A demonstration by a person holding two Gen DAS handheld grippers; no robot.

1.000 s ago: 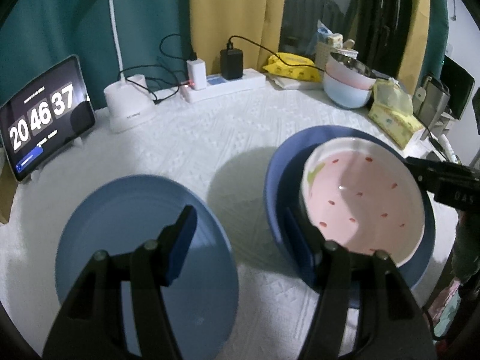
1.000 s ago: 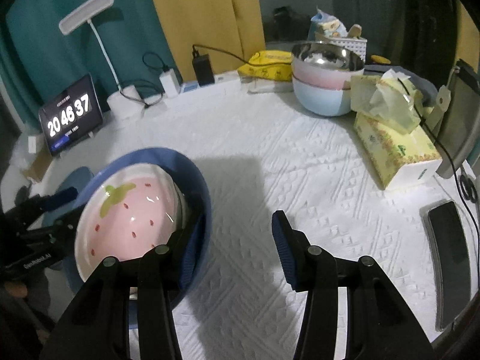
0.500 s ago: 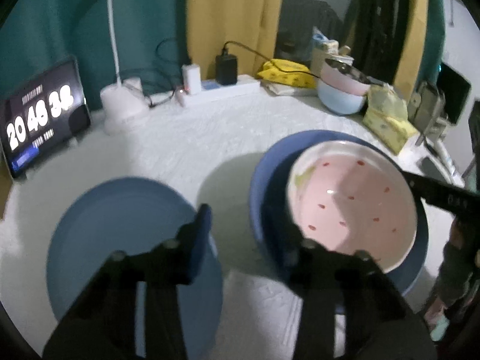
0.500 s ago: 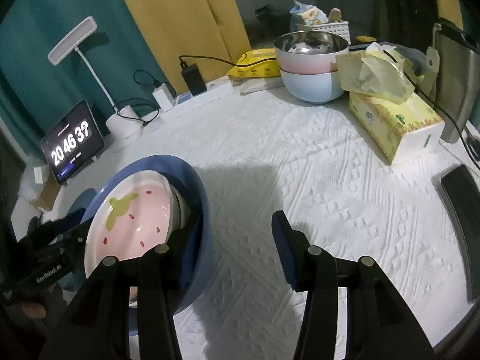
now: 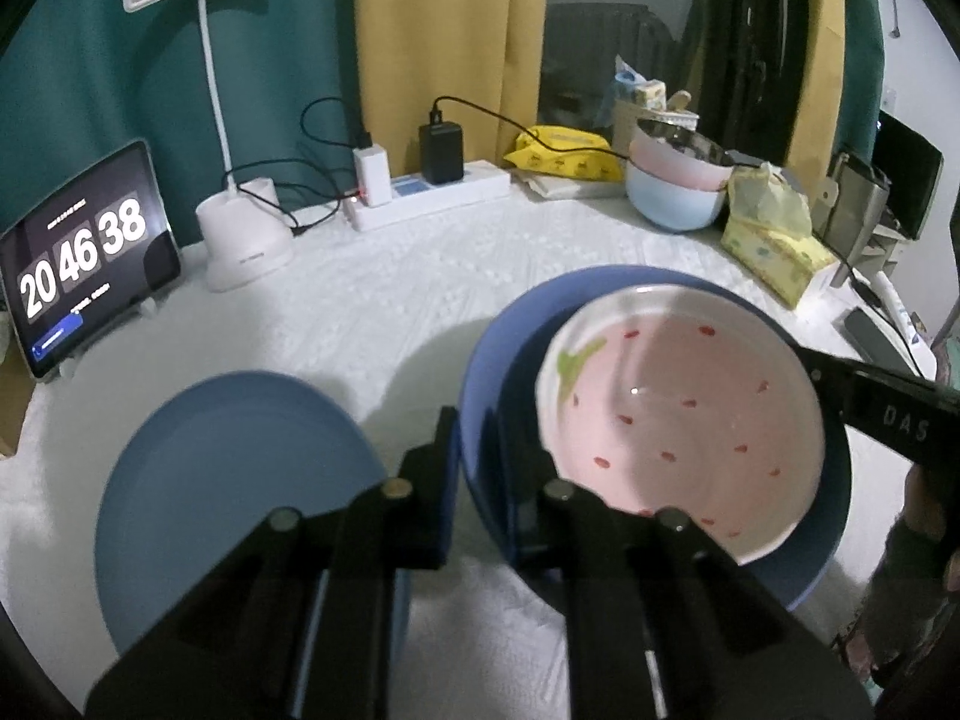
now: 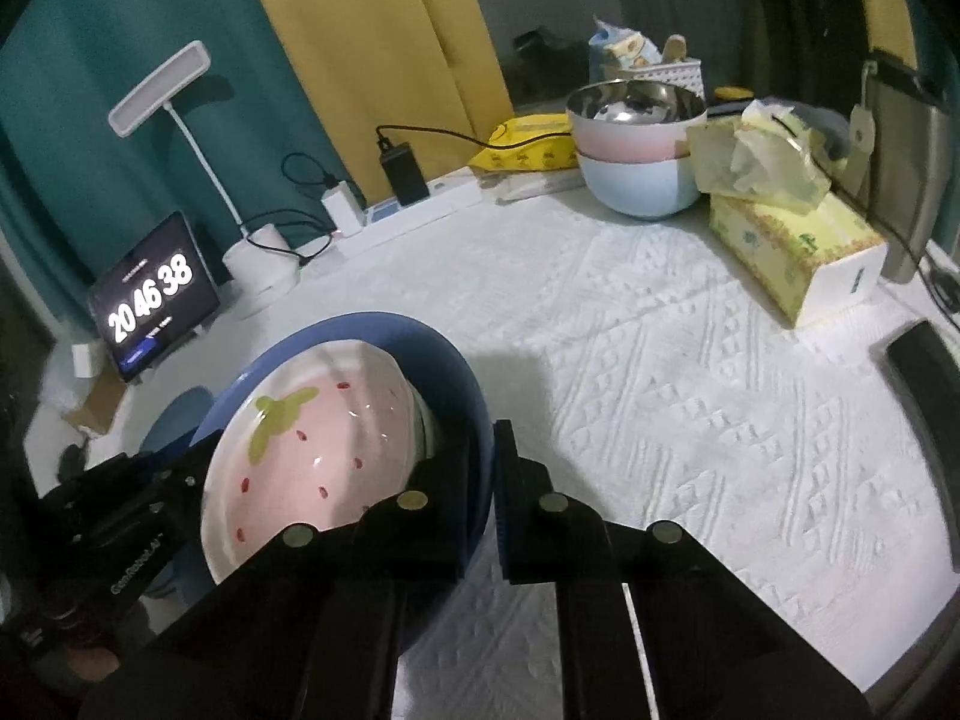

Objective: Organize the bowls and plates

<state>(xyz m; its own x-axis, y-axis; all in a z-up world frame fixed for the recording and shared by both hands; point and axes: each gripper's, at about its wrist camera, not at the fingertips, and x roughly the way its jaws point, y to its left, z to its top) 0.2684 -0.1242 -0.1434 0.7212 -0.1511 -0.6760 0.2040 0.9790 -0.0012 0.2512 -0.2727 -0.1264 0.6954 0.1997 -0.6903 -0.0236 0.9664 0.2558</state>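
A deep blue plate carries a pink strawberry-pattern bowl. My left gripper is shut on the plate's left rim, one finger inside and one outside. My right gripper is shut on the opposite rim of the same blue plate, beside the pink bowl. The plate looks tilted and casts a shadow on the cloth. A second, flat blue plate lies on the cloth to the left, untouched.
A stack of bowls, steel over pink over pale blue, stands at the back right beside a tissue box. A tablet clock, a desk lamp and a power strip line the back. A phone lies far right.
Both grippers went from open to shut on the deep blue plate's rim, the left one first and then the right. The plate with the bowl now sits more tilted.
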